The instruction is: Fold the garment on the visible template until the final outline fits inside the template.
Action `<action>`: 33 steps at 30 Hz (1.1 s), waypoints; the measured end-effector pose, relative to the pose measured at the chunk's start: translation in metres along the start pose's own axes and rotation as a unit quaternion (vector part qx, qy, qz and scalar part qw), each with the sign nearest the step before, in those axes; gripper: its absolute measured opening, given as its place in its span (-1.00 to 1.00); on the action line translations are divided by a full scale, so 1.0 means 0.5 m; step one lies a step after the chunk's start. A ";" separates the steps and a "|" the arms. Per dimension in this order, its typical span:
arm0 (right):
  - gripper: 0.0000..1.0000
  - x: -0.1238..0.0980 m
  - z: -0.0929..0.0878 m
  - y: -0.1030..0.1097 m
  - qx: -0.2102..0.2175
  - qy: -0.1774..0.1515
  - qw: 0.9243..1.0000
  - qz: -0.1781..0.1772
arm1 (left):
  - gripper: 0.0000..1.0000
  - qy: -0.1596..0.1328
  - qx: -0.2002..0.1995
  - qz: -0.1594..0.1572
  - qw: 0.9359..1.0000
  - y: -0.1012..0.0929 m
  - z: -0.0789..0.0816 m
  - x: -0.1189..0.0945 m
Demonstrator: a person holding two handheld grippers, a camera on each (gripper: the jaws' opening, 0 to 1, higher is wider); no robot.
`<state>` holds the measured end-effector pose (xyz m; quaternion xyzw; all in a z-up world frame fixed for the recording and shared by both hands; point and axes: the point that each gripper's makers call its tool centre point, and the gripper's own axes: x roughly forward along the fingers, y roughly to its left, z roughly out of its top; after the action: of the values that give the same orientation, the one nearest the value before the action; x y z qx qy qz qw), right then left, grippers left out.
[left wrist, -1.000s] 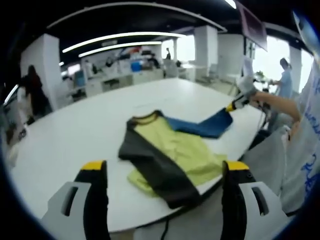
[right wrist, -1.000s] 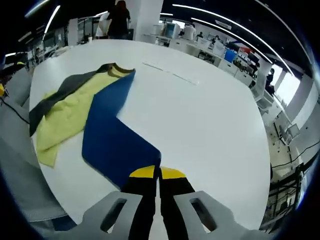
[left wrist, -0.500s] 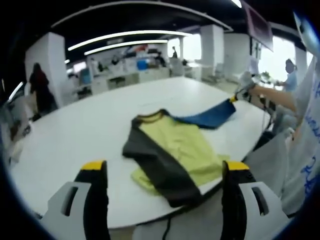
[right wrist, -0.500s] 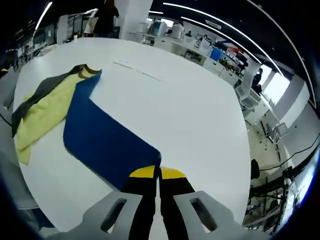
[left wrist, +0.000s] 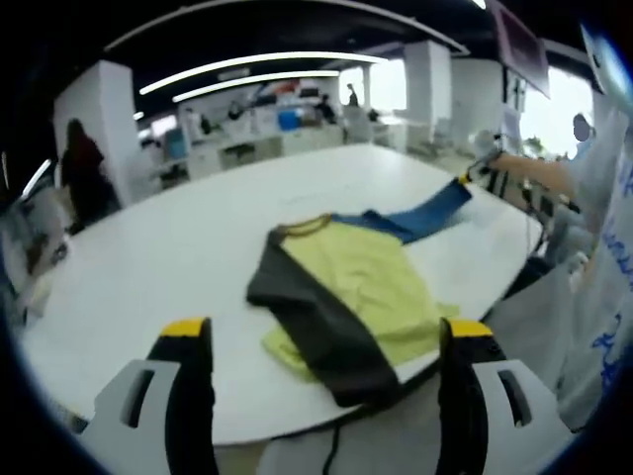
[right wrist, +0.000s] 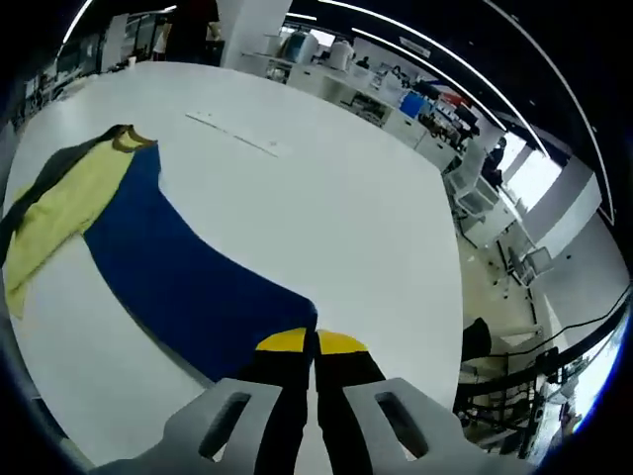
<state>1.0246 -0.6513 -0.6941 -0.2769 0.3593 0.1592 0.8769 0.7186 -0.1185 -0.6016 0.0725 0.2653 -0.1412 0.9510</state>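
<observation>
A garment in yellow, dark grey and blue lies on the white table [left wrist: 178,247]. Its yellow body [left wrist: 371,282] and grey side [left wrist: 316,327] reach the near edge, where the grey part hangs over. My left gripper [left wrist: 326,341] stands open in front of that edge, holding nothing. The blue sleeve [right wrist: 178,287] is stretched out flat across the table, and my right gripper [right wrist: 315,341] is shut on its end. In the left gripper view the blue sleeve [left wrist: 430,213] runs to the right gripper [left wrist: 467,178] at the far right.
A thin pale strip [right wrist: 237,139] lies on the table beyond the sleeve. Desks, chairs and people stand around the room [left wrist: 287,124]. A person's sleeve and arm [left wrist: 584,198] fill the right side of the left gripper view.
The right gripper has drawn the blue sleeve outward, away from the yellow body, so it now lies long and straight. The left gripper has stayed open in about the same place.
</observation>
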 end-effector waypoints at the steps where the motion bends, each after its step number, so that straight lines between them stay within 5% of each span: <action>1: -0.97 -0.003 -0.001 0.001 -0.001 0.000 1.000 -0.003 | 0.81 0.002 0.000 0.001 1.000 -0.001 -0.001 0.000; 9: -0.97 0.010 -0.020 -0.015 -0.012 0.009 1.000 -0.006 | 0.81 0.009 -0.003 0.010 1.000 -0.007 -0.001 0.000; 22: -0.97 0.037 -0.114 0.018 0.013 0.048 0.999 0.012 | 0.80 0.019 0.001 0.009 1.000 -0.008 -0.004 0.002; 33: -0.97 0.074 -0.138 0.020 0.021 0.072 0.997 0.026 | 0.80 0.028 0.001 0.010 1.000 -0.009 -0.006 0.004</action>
<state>1.0080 -0.6819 -0.7651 -0.2594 0.4316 0.1537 0.8502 0.7174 -0.1227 -0.6055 0.0798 0.2910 -0.1299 0.9445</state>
